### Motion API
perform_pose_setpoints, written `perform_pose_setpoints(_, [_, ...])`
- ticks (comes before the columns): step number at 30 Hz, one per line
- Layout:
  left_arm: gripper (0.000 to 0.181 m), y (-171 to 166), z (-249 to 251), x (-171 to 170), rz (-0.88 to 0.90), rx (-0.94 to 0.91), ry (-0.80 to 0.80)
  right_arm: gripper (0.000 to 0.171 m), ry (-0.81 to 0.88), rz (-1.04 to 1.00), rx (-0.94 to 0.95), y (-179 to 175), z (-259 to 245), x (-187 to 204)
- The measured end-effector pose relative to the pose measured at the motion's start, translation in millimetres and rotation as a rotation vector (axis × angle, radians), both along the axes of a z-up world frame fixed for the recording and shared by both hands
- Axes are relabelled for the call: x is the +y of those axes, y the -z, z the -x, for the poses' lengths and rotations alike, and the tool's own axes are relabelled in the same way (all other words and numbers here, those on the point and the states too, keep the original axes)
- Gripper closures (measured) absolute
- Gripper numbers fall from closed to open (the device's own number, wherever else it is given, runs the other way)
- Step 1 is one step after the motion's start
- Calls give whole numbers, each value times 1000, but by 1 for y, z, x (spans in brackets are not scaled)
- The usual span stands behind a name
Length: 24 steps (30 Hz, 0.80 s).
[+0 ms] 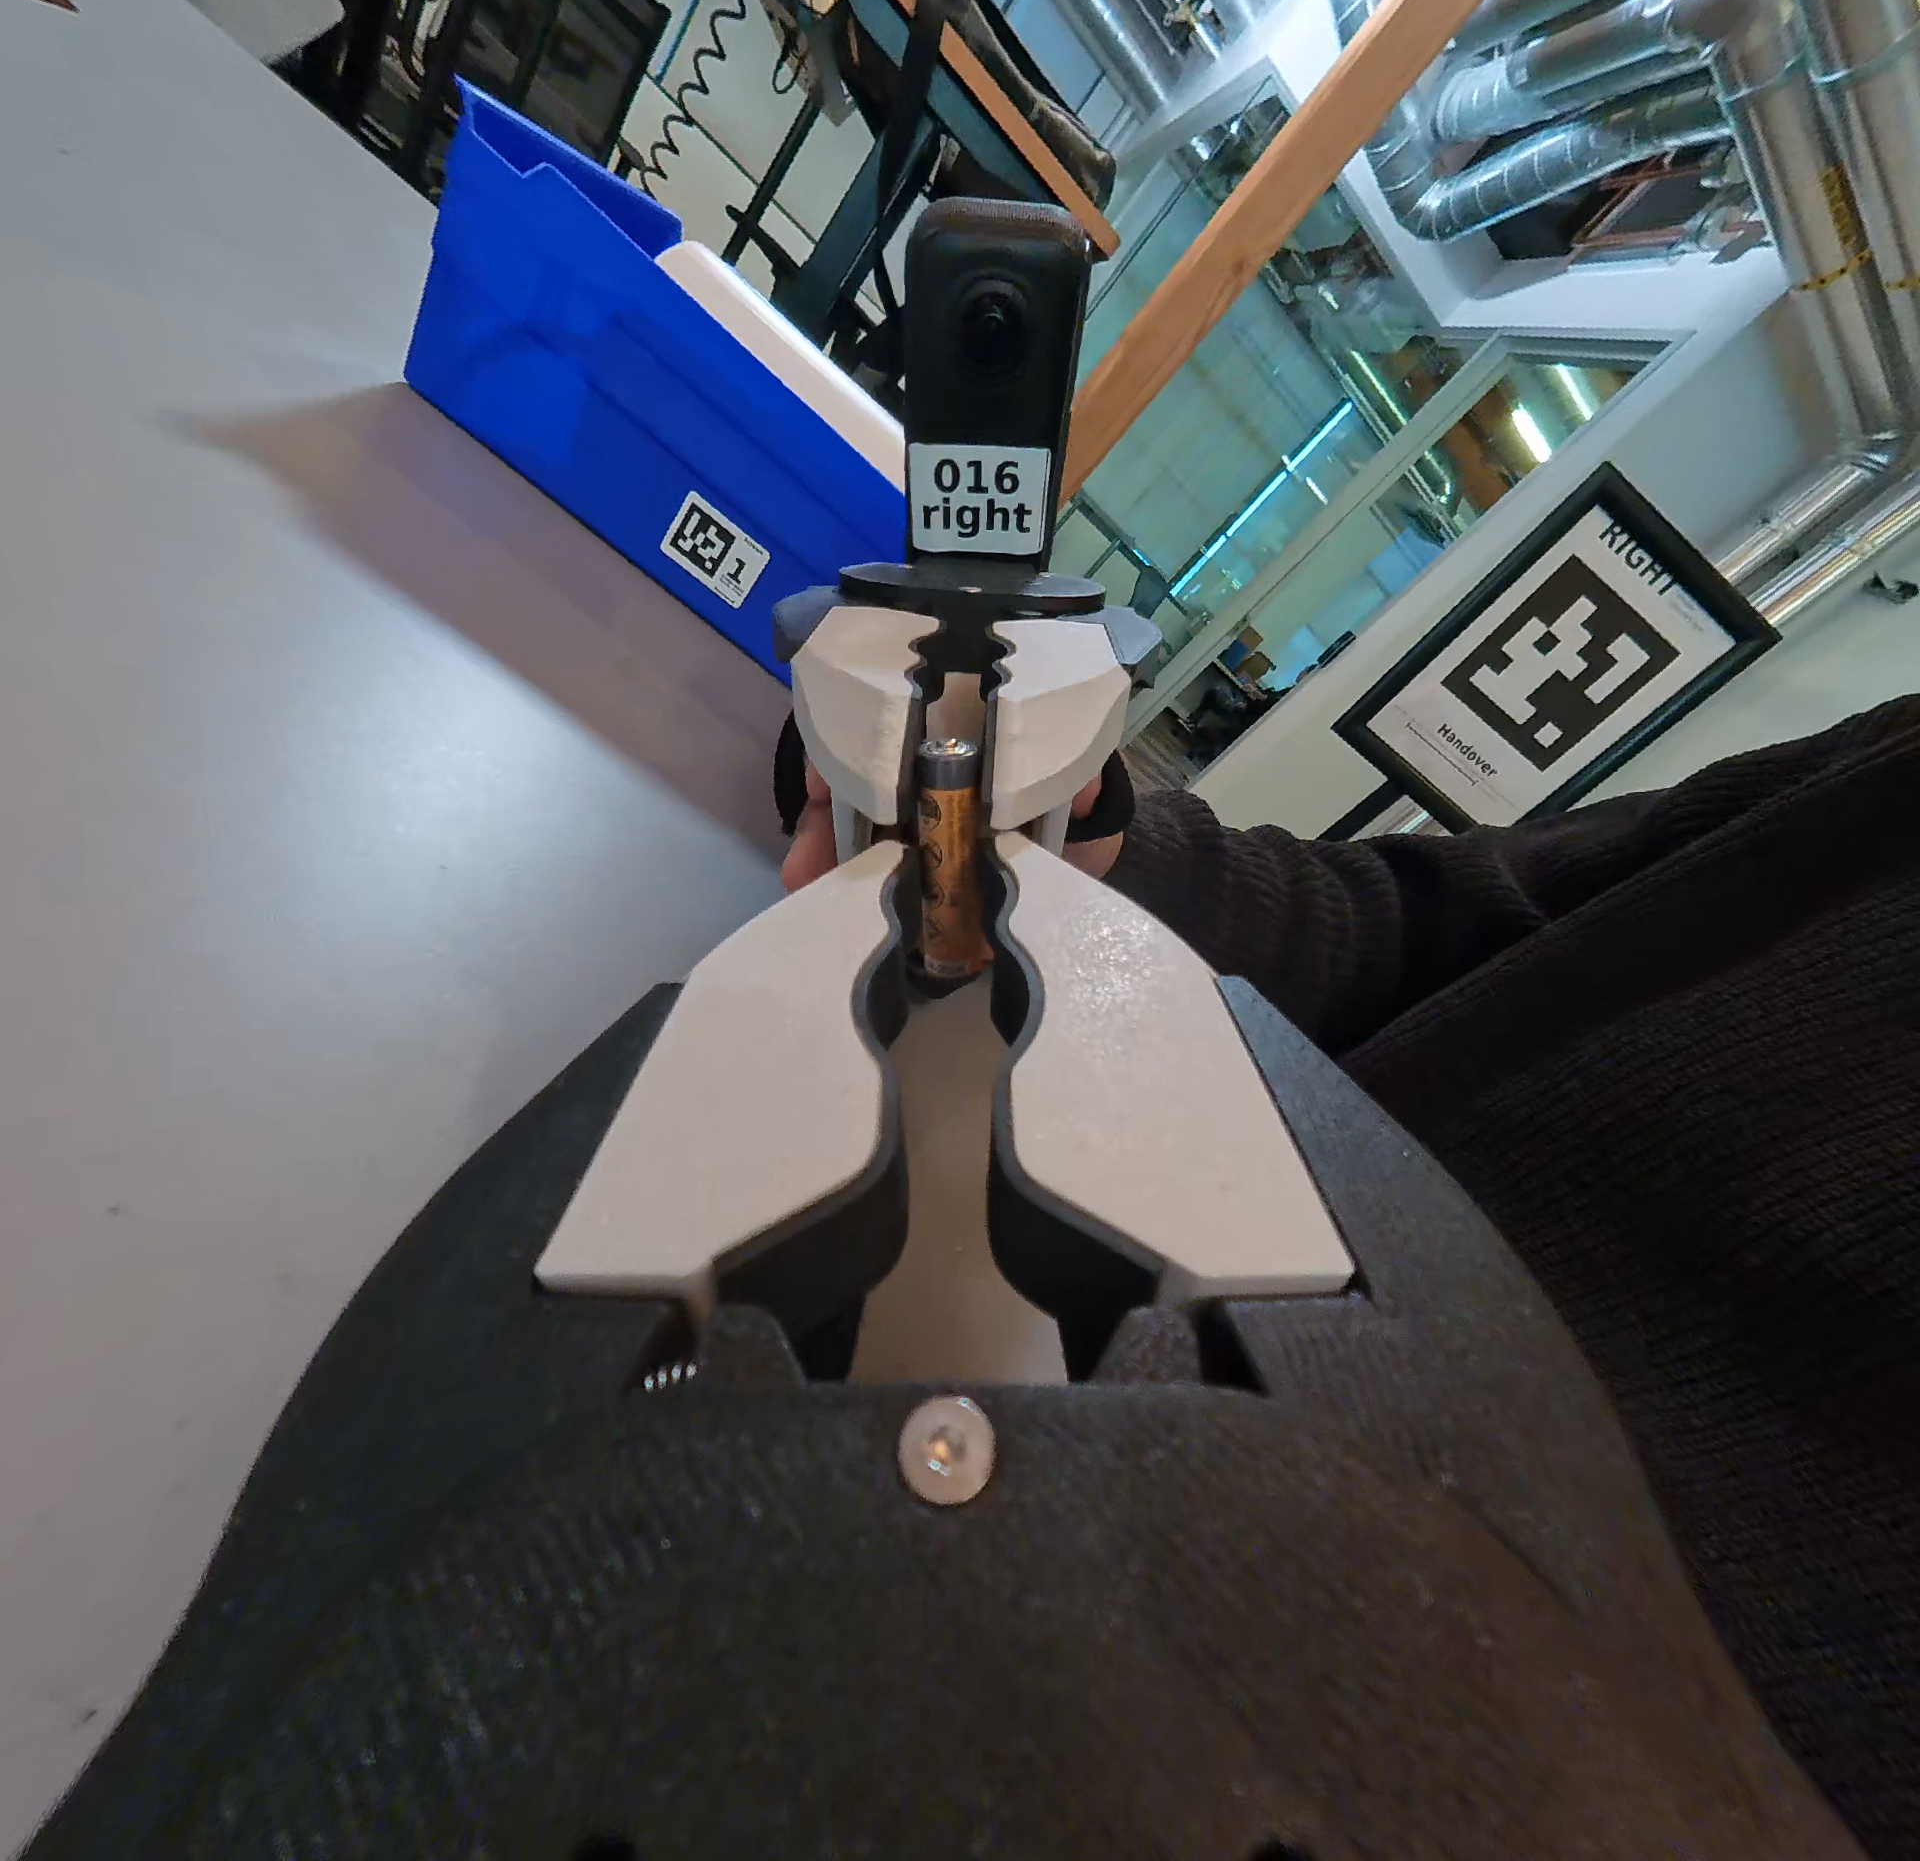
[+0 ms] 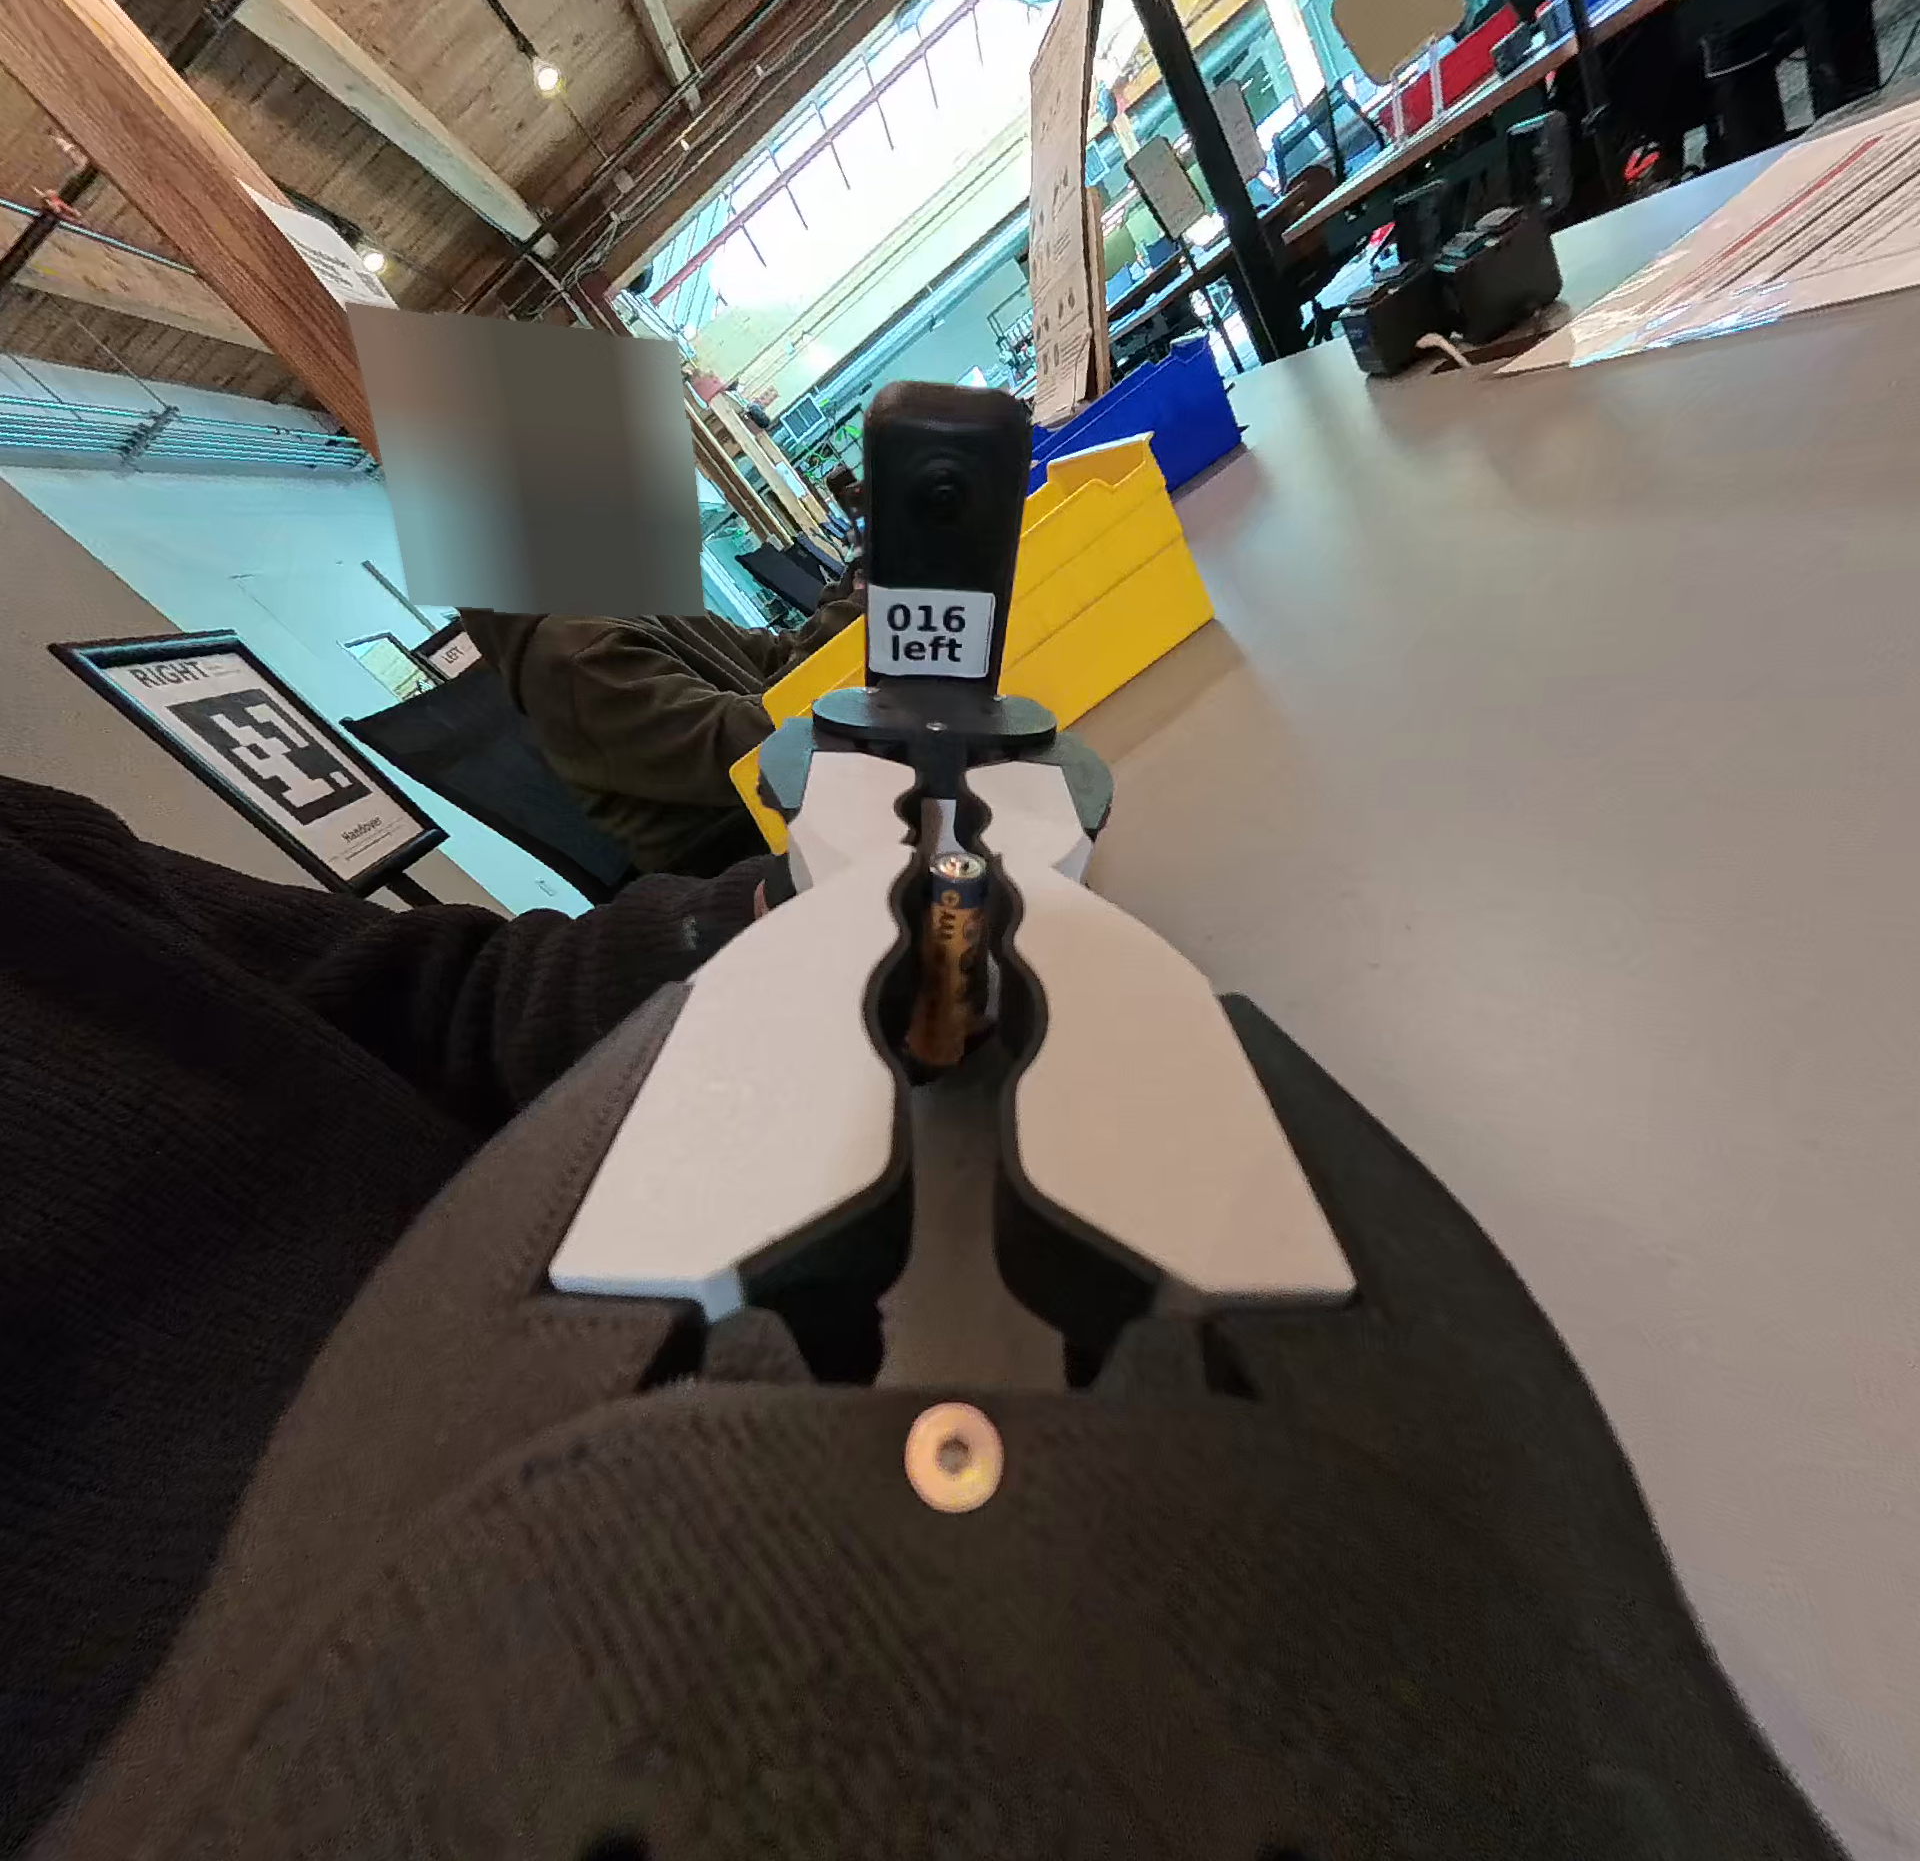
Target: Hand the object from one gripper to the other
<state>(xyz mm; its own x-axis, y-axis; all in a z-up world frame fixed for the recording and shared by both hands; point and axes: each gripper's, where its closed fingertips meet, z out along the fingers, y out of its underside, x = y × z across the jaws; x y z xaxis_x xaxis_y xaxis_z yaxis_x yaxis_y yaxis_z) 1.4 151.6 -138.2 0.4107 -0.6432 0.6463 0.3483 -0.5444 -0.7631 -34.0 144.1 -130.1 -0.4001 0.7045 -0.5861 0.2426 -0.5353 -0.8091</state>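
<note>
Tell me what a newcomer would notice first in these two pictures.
The eye goes straight to the battery, held upright in mid-air over the grey table, with the left tool and the right tool meeting nose to nose around it. Whether both are clamping it or only one cannot be told. Next come the bright bins: a blue bin behind the right tool, and a yellow bin behind the left one.
</note>
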Motion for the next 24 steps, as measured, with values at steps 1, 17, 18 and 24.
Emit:
perform_pose_setpoints(1, [170, 0, 0, 1, -5, 0, -6, 160, 0, 1, -4, 0, 0, 1])
perform_pose_setpoints(17, [44, 17, 55, 39, 49, 58, -427, 160, 190, -8, 33, -11, -18, 58])
perform_pose_setpoints(18, [38, 15, 59, 40, 35, 66, -460, 160, 189, -4, 34, -11, -18, 57])
perform_pose_setpoints(24, [34, -2, 80, 41, -108, 178, -605, 160, 170, -32, 19, -8, -16, 52])
